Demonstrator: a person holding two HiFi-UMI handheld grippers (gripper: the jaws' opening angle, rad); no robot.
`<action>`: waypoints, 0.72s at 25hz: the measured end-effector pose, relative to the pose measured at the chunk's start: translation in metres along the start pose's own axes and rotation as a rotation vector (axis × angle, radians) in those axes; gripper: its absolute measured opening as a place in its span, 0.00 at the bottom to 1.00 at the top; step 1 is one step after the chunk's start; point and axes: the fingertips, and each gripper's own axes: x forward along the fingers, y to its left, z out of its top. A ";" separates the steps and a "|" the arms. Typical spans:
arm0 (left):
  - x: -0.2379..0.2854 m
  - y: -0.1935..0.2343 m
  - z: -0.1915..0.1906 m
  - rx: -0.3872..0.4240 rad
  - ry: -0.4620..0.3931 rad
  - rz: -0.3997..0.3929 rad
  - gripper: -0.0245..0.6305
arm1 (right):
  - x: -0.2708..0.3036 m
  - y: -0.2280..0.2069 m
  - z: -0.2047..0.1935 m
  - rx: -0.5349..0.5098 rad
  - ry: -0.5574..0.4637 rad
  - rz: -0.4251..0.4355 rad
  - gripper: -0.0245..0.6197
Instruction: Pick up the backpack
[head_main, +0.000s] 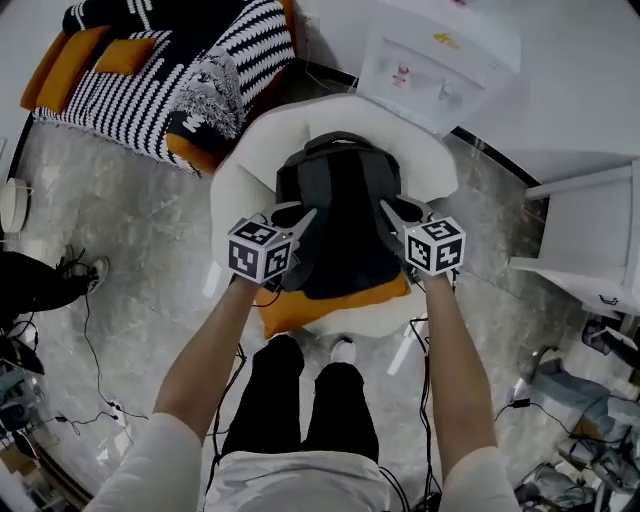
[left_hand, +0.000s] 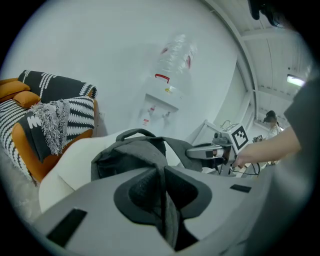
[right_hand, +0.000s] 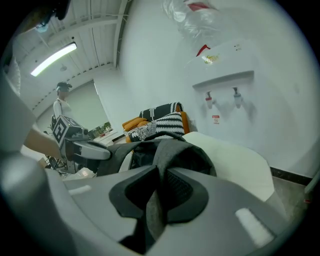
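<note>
The backpack sits on the chair. Behind the chair stands the water dispenser; the sofa lies off left.

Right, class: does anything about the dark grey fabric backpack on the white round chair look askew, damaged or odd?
Nothing stands out. The dark grey fabric backpack looks intact on the white round chair, with the left gripper and right gripper each clamped on one of its shoulder straps.

Dark grey fabric backpack: plain charcoal.
Rounded white chair: plain white.
Flat orange cushion: solid orange.
Woven sofa throw: black-and-white stripes.
Your trousers: black.
</note>
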 end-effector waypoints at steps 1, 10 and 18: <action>-0.003 -0.005 0.001 -0.002 0.002 -0.001 0.10 | -0.005 0.002 0.002 0.007 -0.003 0.000 0.11; -0.026 -0.037 0.008 -0.009 0.025 0.010 0.10 | -0.044 0.018 0.008 0.043 0.013 0.015 0.11; -0.051 -0.068 0.007 -0.020 0.045 0.024 0.10 | -0.081 0.039 0.004 0.067 0.025 0.030 0.11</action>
